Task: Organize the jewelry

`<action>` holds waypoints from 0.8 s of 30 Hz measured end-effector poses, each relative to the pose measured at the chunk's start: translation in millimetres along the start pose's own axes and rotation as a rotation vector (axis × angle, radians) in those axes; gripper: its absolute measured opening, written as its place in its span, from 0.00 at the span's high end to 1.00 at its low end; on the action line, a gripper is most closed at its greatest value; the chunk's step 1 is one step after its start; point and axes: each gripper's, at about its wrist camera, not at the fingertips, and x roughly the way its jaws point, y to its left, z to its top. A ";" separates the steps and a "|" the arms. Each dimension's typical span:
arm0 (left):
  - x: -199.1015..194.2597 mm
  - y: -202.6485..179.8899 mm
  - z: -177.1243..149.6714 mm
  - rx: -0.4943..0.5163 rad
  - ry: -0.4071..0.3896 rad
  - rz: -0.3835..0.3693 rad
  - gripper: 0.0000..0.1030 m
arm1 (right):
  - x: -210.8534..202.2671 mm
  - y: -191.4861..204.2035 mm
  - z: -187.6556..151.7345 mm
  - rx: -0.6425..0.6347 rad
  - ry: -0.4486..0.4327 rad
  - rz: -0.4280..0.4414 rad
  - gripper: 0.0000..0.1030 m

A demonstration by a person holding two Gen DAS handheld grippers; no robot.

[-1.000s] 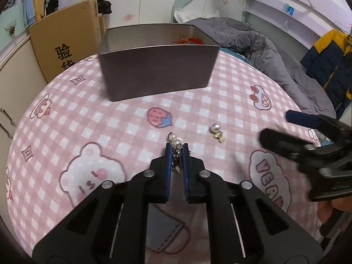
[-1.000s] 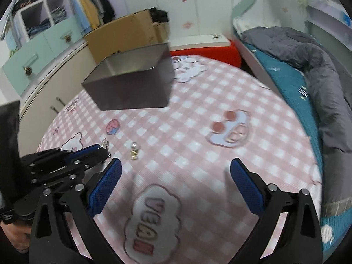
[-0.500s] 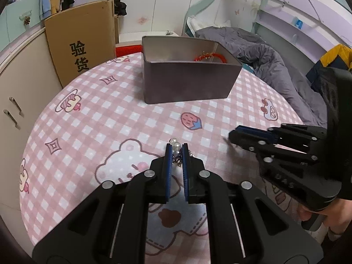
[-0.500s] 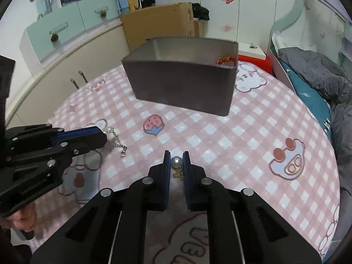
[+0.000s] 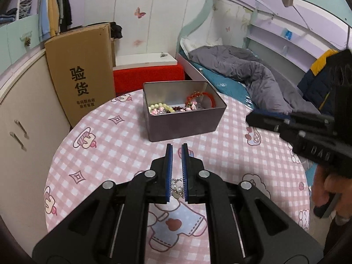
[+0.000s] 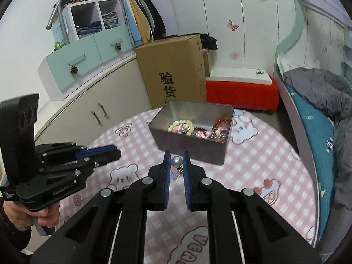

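A grey metal tin (image 5: 187, 122) holding several bead bracelets (image 5: 161, 107) stands on the pink checked round table (image 5: 110, 154); it also shows in the right wrist view (image 6: 193, 147). My left gripper (image 5: 176, 149) is shut on a pearl chain earring (image 5: 177, 188), which sits deep between the pads, held above the table short of the tin. My right gripper (image 6: 176, 156) is shut on a pearl earring (image 6: 176, 161) with a gold dangle, raised just in front of the tin. The left gripper shows at left in the right wrist view (image 6: 96, 154).
A cardboard box (image 5: 81, 70) leans against cream cabinets (image 5: 24, 118) beyond the table's far left. A red stool (image 5: 147, 76) stands behind the tin. A bed with a grey duvet (image 5: 248, 72) lies to the right.
Both grippers have lifted with their earrings, so the tin's inside now shows. The pearl chain has slid deeper between the left pads. The right gripper closed on the pearl earring a second ago.
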 end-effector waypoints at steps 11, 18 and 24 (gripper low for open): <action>48.9 -1.2 -45.1 0.021 0.127 0.130 0.09 | 14.3 -12.0 -31.8 0.080 0.070 0.005 0.91; 66.7 -0.3 -52.7 0.039 0.148 0.090 0.83 | 15.6 -19.8 -37.3 0.105 0.085 -0.011 0.91; 57.9 5.4 -47.2 0.009 0.160 0.024 0.91 | 13.5 -16.3 -34.4 0.091 0.078 -0.001 0.91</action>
